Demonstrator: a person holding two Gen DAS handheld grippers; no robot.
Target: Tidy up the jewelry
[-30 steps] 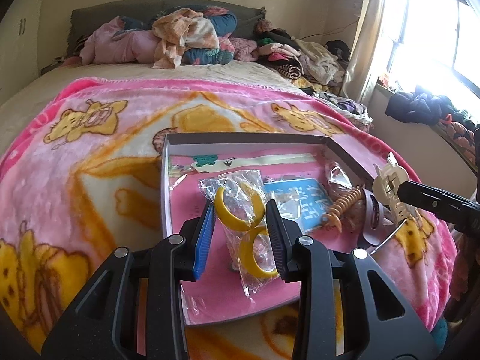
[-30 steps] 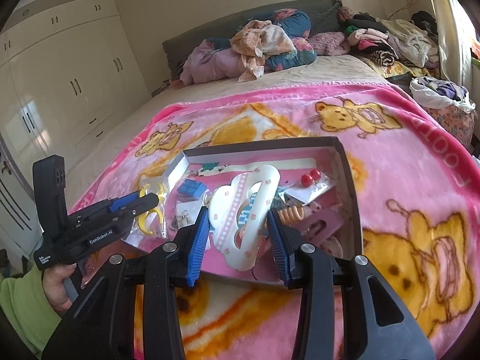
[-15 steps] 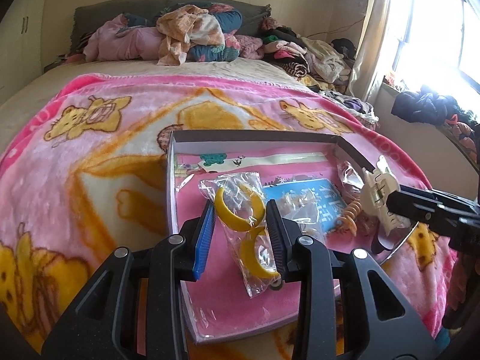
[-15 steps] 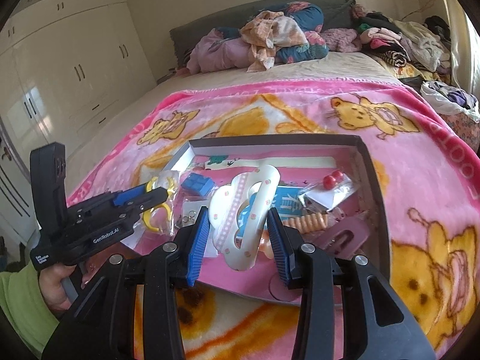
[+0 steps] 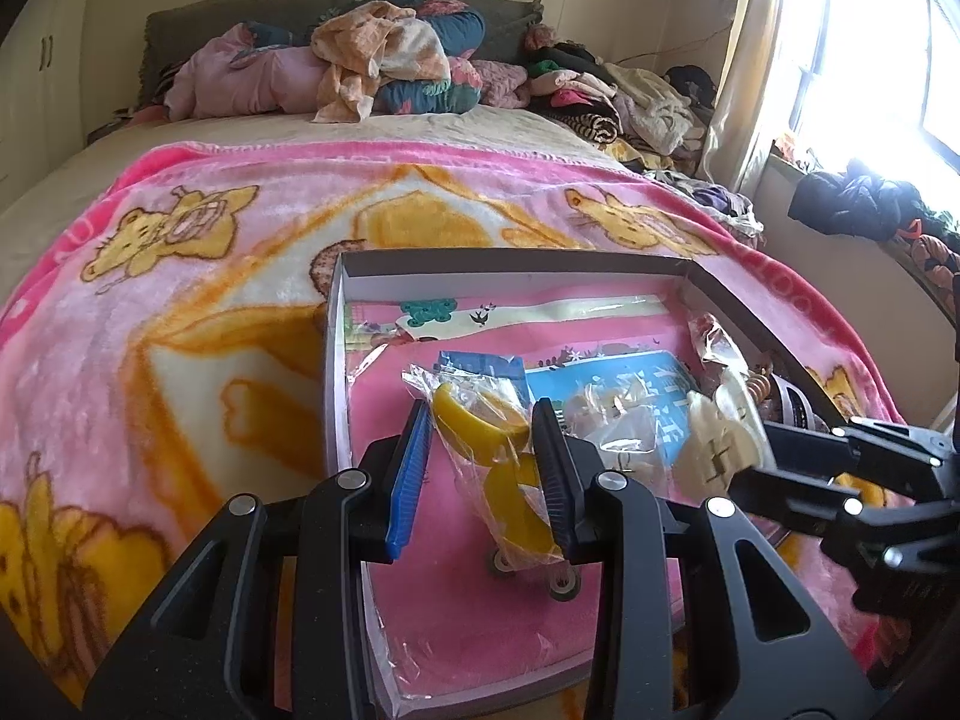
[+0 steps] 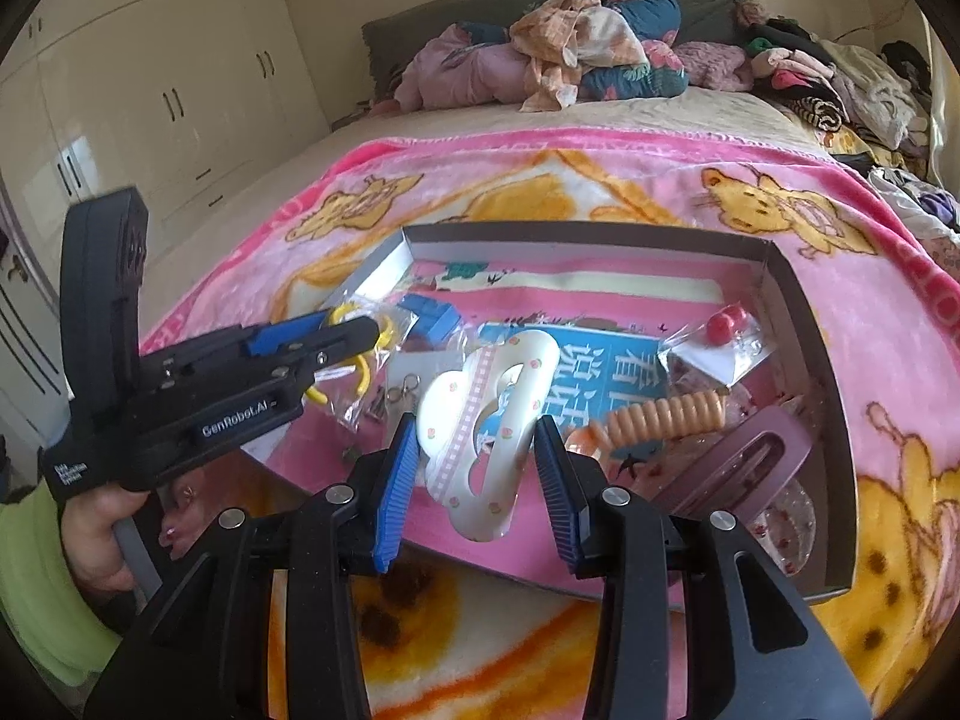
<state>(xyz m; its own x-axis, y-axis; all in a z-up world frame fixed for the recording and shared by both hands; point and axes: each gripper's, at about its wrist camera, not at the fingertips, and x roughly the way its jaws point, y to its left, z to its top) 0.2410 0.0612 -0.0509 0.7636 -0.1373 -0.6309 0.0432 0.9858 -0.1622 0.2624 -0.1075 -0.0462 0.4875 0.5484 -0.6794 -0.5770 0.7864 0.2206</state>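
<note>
A shallow cardboard box with a pink patterned bottom lies on the bed's pink blanket; it also shows in the right wrist view. My left gripper is shut on a clear plastic bag of yellow hoop earrings and holds it over the box's near left part; the bag also shows in the right wrist view. My right gripper is shut on a white hair claw clip with pink dots, held over the box's near edge. The clip also shows in the left wrist view.
In the box lie a blue card, an orange spiral hair tie, a bag with red bead earrings, a mauve hair clip and a small blue block. Piled clothes sit at the headboard. A window is right.
Both grippers have moved closer over the box with their loads still held. The right gripper with the white clip has come in nearer to the left gripper.
</note>
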